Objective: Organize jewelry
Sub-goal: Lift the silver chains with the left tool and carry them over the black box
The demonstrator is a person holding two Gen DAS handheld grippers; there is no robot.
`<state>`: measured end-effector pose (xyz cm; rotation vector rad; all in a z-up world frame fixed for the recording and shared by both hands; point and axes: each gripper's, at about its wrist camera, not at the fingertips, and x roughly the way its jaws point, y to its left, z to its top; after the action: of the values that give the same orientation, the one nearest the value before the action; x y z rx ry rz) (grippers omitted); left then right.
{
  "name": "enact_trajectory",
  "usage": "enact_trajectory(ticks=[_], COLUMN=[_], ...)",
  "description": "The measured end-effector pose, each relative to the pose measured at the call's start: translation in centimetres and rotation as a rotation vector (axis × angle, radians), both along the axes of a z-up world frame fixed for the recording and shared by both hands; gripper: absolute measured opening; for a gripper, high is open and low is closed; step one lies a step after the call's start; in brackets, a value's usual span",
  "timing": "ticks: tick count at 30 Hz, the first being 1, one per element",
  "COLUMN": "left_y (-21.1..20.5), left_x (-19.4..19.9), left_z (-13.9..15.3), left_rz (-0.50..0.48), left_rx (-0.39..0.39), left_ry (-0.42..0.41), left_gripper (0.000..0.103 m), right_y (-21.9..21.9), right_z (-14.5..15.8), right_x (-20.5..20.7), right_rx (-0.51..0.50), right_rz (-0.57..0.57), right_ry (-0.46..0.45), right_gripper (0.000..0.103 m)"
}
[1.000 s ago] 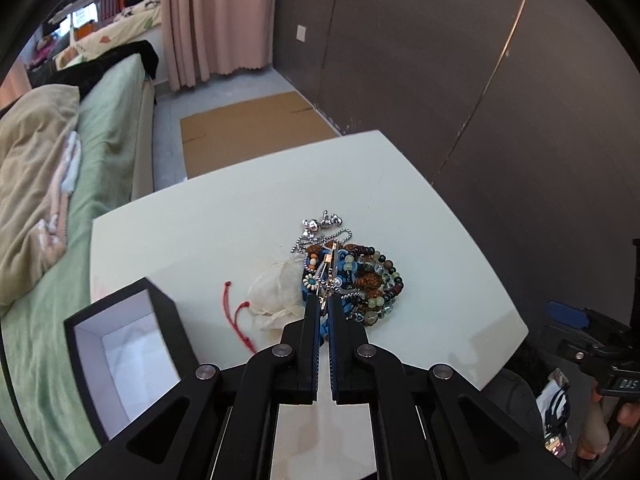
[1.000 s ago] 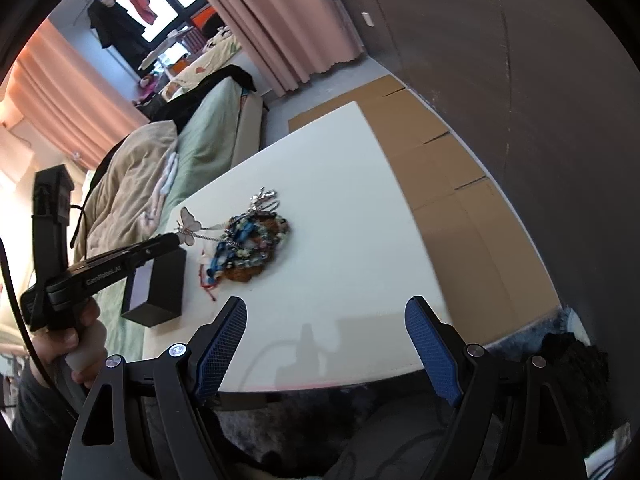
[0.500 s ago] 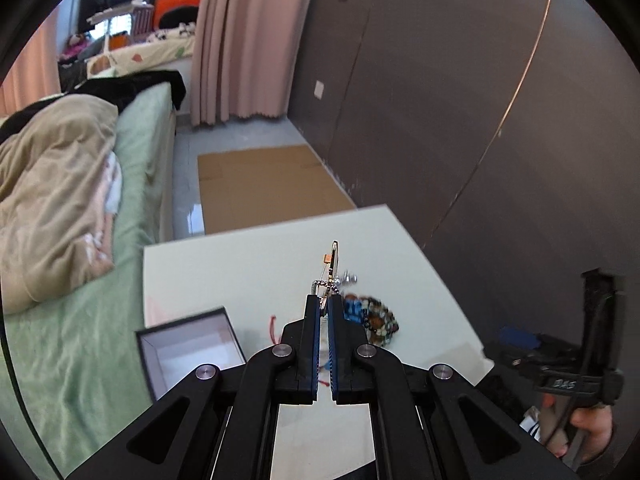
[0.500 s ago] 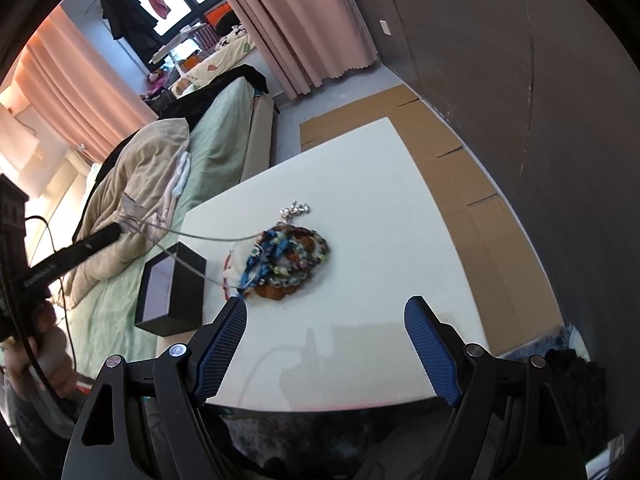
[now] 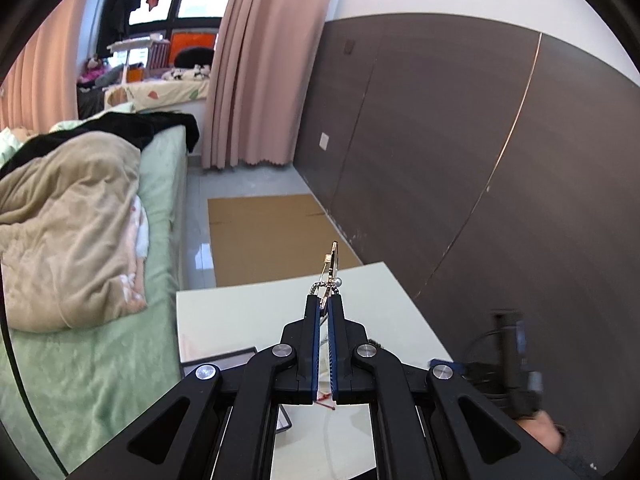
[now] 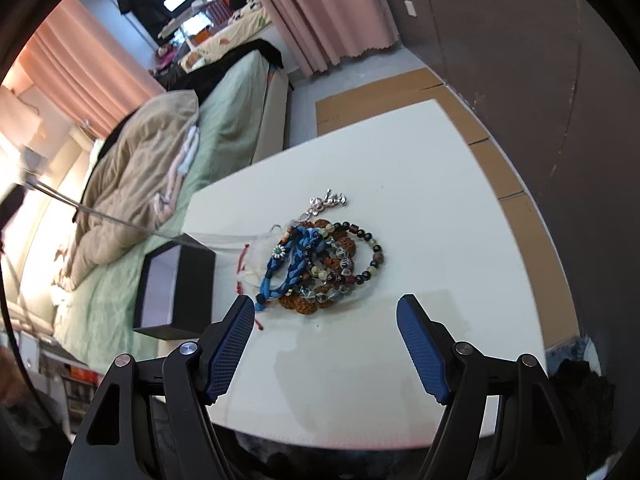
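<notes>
My left gripper (image 5: 325, 300) is shut on a necklace; its gold-edged pendant (image 5: 333, 264) sticks up past the fingertips, high above the white table (image 5: 248, 312). In the right wrist view the necklace's thin silver chain (image 6: 100, 216) stretches from the far left down towards the jewelry pile (image 6: 332, 264). That pile holds beaded bracelets, a blue braided bracelet (image 6: 288, 264) and a silver charm chain (image 6: 326, 200). My right gripper (image 6: 326, 314) hovers just in front of the pile, jaws wide and closing, with nothing between them.
An open black box (image 6: 176, 280) with a white inside stands left of the pile, by the table's left edge. A white pouch with red string (image 6: 252, 264) lies under the pile. A green bed (image 6: 224, 128) runs beside the table; cardboard (image 6: 376, 96) covers the floor beyond.
The left gripper rose and tilted up with the necklace, drawing its chain out of the pile. The right gripper moved closer to the pile and its jaws narrowed a little.
</notes>
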<state>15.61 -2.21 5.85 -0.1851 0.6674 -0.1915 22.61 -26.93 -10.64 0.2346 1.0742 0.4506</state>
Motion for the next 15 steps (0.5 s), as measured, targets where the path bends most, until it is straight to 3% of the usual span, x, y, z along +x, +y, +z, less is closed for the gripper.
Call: enact_trajectory(ticks=[2,6,11,13,14,15], left_y=[0.2,0.8,1.3,1.5,1.6,1.6], left_x=[-0.3,-0.7,-1.3,-1.4,-1.5,-1.5], left_z=[0.6,1.6,3.3,3.9,4.3,4.6], left_rz=[0.004,0.016,0.031,0.034,0.035,0.036], left_rx=[0.003,0.002,0.014,0.016,0.016,0.017], left_ry=[-0.015,-0.04,-0.076,-0.09,-0.098,-0.106], left_gripper=[0.003,0.003,0.003,0.003,0.003,0.003], right_y=[0.9,2.6,4.7,5.4,5.5,5.6], right_z=[-0.9,-2.3,-3.1,-3.7,-3.6,-3.5], right_x=[0.9,2.7,3.7,4.0,4.0,4.1], right_rx=[-0.024,-0.065,-0.161,-0.213,-0.237,-0.242], right_rz=[0.017,0.051,0.11,0.13,0.13,0.134], right_ry=[0.01,0.036,0.029,0.041,0.025,0.022], right_gripper=[0.074,0.057,0.047,0.03,0.027,0.013])
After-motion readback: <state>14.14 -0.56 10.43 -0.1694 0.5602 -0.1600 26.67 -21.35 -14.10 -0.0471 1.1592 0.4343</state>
